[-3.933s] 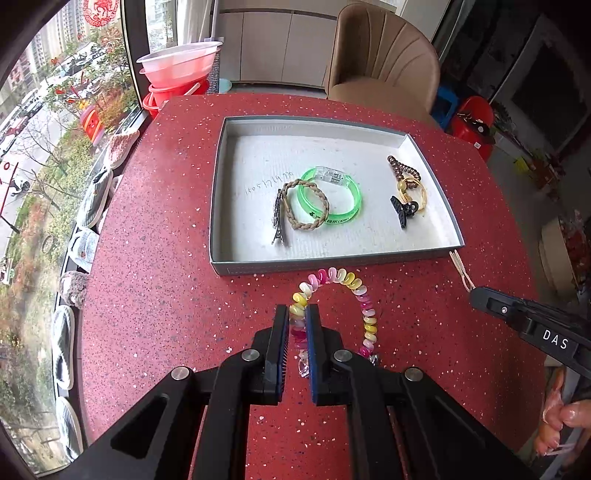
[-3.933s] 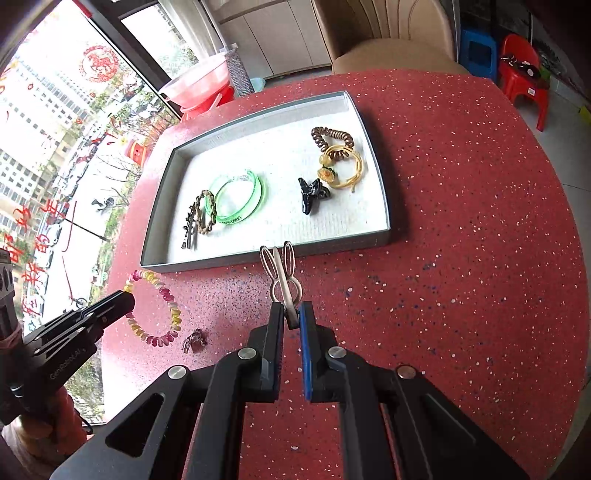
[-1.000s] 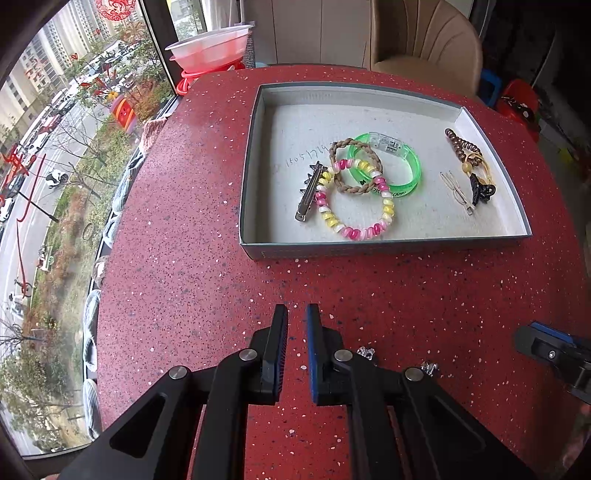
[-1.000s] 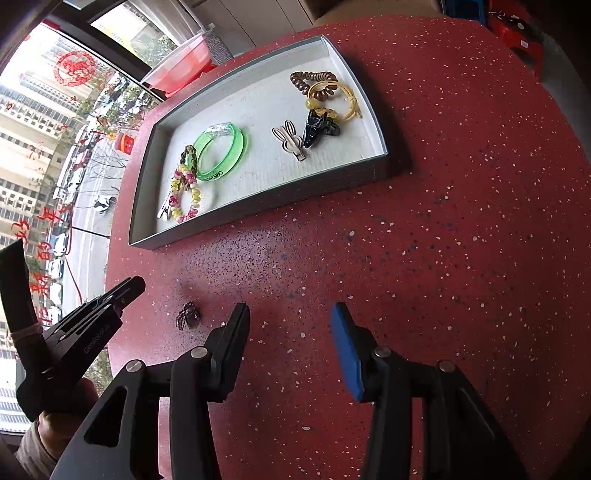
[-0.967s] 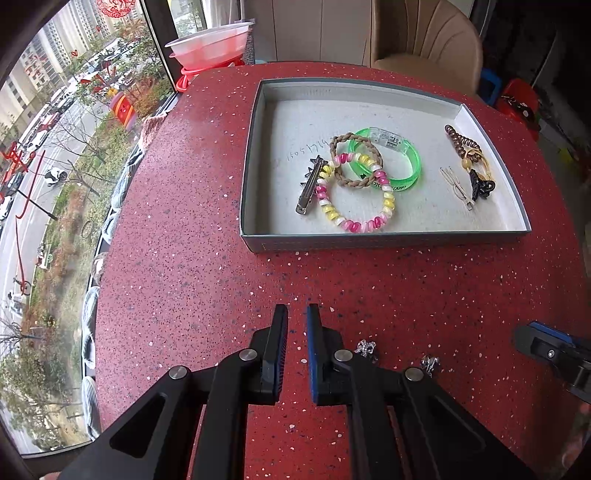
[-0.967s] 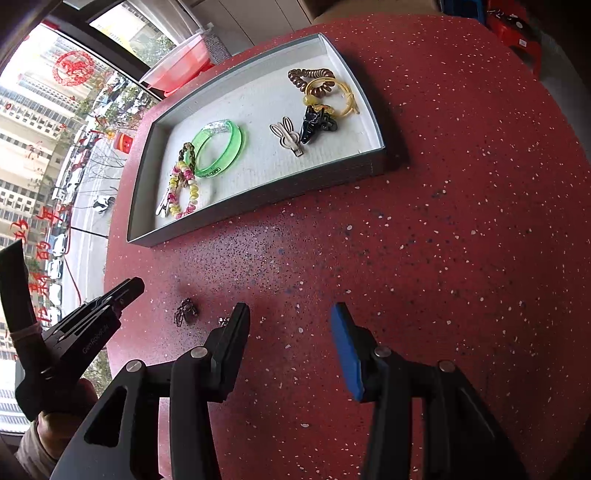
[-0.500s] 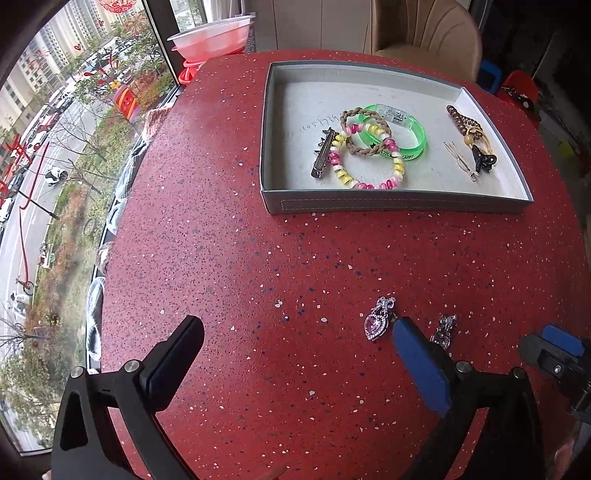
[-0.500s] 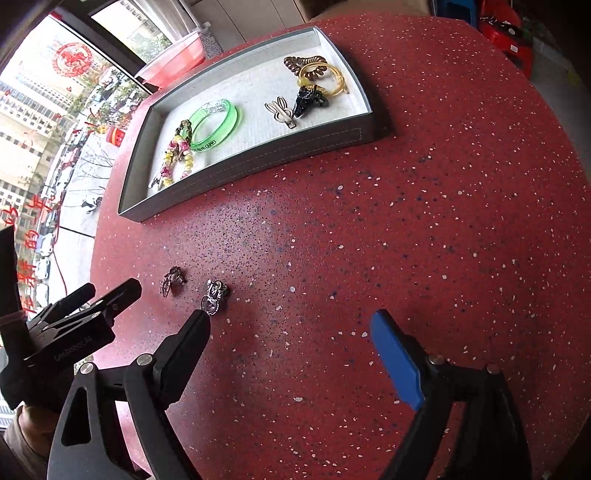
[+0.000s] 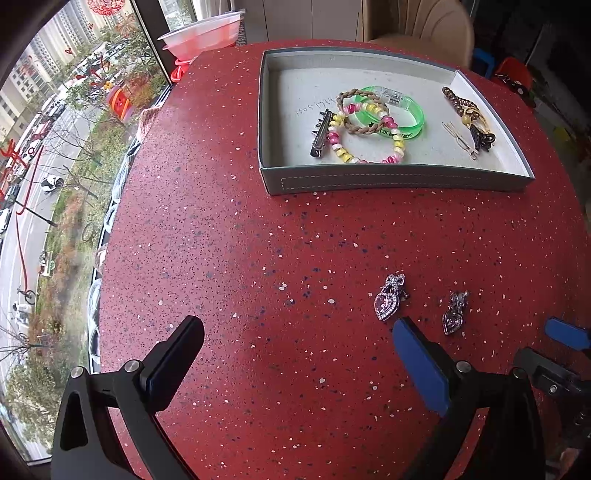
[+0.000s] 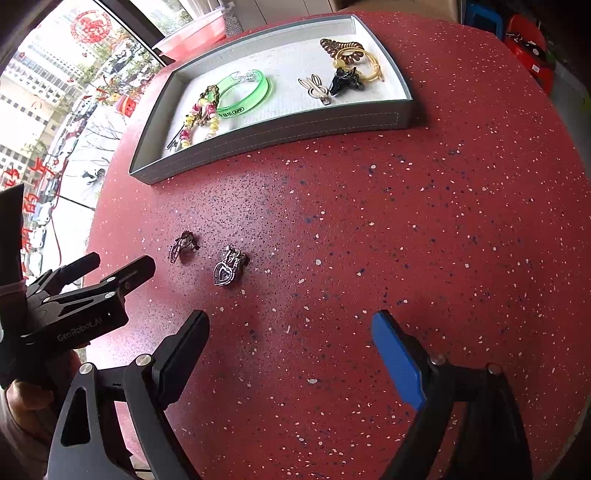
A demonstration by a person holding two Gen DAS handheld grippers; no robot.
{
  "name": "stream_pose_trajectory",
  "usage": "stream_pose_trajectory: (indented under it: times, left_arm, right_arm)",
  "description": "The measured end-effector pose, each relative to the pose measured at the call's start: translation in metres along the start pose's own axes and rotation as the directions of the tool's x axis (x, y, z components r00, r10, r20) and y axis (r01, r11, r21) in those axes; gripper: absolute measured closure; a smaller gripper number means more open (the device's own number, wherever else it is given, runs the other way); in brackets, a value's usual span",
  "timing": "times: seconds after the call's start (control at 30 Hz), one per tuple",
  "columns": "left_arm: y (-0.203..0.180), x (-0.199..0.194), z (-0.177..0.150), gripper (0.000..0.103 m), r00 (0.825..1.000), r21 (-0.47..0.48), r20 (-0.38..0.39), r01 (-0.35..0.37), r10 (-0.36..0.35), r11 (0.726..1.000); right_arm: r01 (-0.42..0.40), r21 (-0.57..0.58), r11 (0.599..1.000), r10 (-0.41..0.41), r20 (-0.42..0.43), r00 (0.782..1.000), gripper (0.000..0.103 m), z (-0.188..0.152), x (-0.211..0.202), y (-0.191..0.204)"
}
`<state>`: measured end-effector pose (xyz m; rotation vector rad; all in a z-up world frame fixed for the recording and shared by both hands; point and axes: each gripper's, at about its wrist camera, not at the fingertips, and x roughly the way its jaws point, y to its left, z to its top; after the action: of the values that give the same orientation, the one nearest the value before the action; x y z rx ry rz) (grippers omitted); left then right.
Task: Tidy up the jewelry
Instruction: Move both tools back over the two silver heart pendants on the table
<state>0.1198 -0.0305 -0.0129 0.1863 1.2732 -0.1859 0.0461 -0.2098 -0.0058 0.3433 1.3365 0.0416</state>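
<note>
Two small silver heart pendants lie on the red table. One pendant (image 9: 388,301) (image 10: 181,246) sits just beyond my left gripper's right finger. The other pendant (image 9: 455,314) (image 10: 228,266) lies beyond my right gripper's left finger. My left gripper (image 9: 295,332) stands open and holds nothing, and it also shows at the left of the right wrist view (image 10: 110,273). My right gripper (image 10: 291,328) is open and empty. The grey tray (image 9: 369,181) (image 10: 277,133) farther back holds a beaded bracelet (image 9: 365,136), a green bangle (image 9: 402,114) and hair clips.
The tray also holds a braided band (image 9: 360,110), a rabbit-shaped clip (image 10: 316,88) and a coil hair tie (image 10: 341,46). A beige chair (image 9: 417,22) and pink basins (image 9: 199,37) stand past the table's far edge. A window runs along the left.
Both grippers have opened wide, the left from shut. The beaded bracelet and the rabbit clip, held earlier, now lie in the tray. Both pendants have come into full view.
</note>
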Motion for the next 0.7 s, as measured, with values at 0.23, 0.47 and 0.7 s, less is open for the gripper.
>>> stream_pose_trajectory:
  times: [0.23, 0.47, 0.7]
  left_arm:
    - [-0.011, 0.005, 0.002, 0.000, 0.999, 0.038, -0.012, 0.045, -0.044, 0.998]
    - [-0.024, 0.014, 0.004, 0.000, 0.999, 0.076, -0.023, 0.043, -0.041, 0.996]
    - [-0.022, 0.025, 0.003, 0.000, 0.999, 0.059, -0.040, 0.012, -0.010, 0.998]
  right_arm:
    - [0.017, -0.037, 0.999, -0.018, -0.013, 1.000, 0.012, 0.001, 0.006, 0.008]
    - [0.026, -0.055, 0.998, -0.027, -0.019, 0.999, 0.012, 0.001, 0.012, 0.012]
    - [0.036, -0.088, 0.995, -0.037, -0.006, 0.999, 0.012, 0.006, 0.019, 0.021]
